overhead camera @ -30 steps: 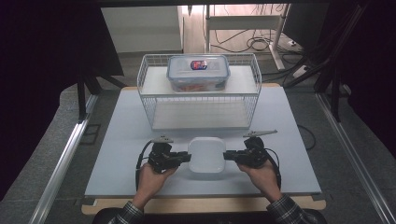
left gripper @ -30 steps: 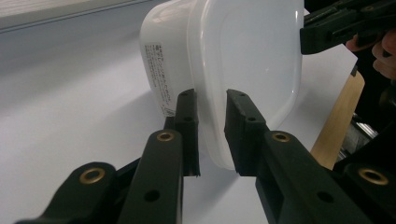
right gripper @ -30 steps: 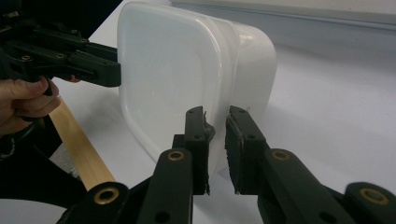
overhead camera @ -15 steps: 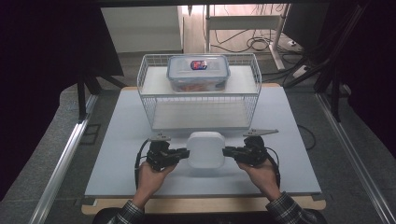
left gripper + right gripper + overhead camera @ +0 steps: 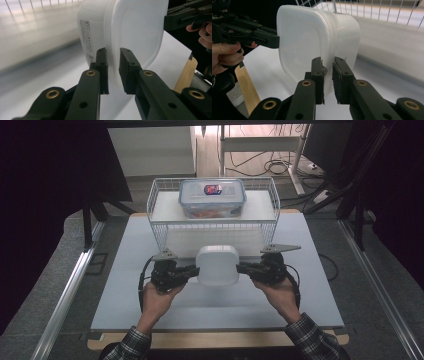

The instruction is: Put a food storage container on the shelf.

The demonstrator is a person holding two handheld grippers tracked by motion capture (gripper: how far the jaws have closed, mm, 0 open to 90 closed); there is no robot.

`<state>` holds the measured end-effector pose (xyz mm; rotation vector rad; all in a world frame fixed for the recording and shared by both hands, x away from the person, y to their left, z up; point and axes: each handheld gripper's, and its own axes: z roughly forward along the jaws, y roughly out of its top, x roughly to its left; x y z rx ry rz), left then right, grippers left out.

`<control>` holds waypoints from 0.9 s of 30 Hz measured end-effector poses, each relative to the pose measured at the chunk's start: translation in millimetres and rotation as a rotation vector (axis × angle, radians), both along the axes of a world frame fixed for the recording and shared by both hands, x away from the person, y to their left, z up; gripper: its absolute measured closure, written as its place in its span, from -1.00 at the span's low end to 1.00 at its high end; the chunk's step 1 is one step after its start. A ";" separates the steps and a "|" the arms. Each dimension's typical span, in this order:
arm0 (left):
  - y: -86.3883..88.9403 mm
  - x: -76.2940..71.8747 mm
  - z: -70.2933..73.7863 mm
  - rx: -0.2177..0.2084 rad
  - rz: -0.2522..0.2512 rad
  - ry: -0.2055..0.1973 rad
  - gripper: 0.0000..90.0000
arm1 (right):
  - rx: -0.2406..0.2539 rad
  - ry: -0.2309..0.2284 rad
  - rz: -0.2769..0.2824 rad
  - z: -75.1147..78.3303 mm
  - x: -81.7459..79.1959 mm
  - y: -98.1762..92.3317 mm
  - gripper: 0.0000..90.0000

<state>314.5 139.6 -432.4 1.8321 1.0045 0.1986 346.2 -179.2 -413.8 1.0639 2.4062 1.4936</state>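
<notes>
A white plastic container (image 5: 217, 265) hung between the two grippers above the white tabletop (image 5: 125, 255), just in front of the wire rack (image 5: 160, 227). The left gripper (image 5: 192, 270) pinched the container's left edge; in the left gripper view (image 5: 113, 71) its jaws stood close together with the container's rim (image 5: 112, 50) clamped between the pads. The right gripper (image 5: 242, 268) gripped the opposite edge, and in the right gripper view (image 5: 327, 75) its jaws were likewise pressed on the thin rim. The container's printed label (image 5: 87, 42) faced the rack side. On top of the rack sat a clear lidded food box (image 5: 212, 197) with a small red and blue sticker (image 5: 212, 189) on its lid.
</notes>
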 end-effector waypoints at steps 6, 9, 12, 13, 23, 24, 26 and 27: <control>3.4 3.9 23.5 0.002 0.014 -0.058 0.75 | 0.019 -0.066 0.003 23.4 4.8 4.0 0.76; 3.8 5.5 29.9 -0.001 0.016 -0.074 0.75 | 0.024 -0.084 0.002 29.8 6.5 5.0 0.76; 4.1 7.3 40.1 -0.002 0.023 -0.097 0.75 | 0.032 -0.108 0.003 39.7 9.8 5.5 0.76; 4.3 8.0 43.5 -0.001 0.026 -0.106 0.75 | 0.037 -0.125 0.002 46.3 11.7 5.9 0.76; 7.6 17.6 72.4 -0.022 0.044 -0.165 0.75 | 0.065 -0.183 -0.002 73.7 21.5 9.2 0.76; 8.3 18.5 75.4 -0.027 0.045 -0.170 0.74 | 0.071 -0.192 -0.002 81.3 23.9 10.3 0.76; 9.4 20.1 81.2 -0.031 0.050 -0.181 0.74 | 0.074 -0.198 -0.002 85.2 25.0 11.1 0.76; 9.9 20.9 84.1 -0.032 0.053 -0.186 0.74 | 0.074 -0.207 -0.002 89.4 25.8 12.1 0.76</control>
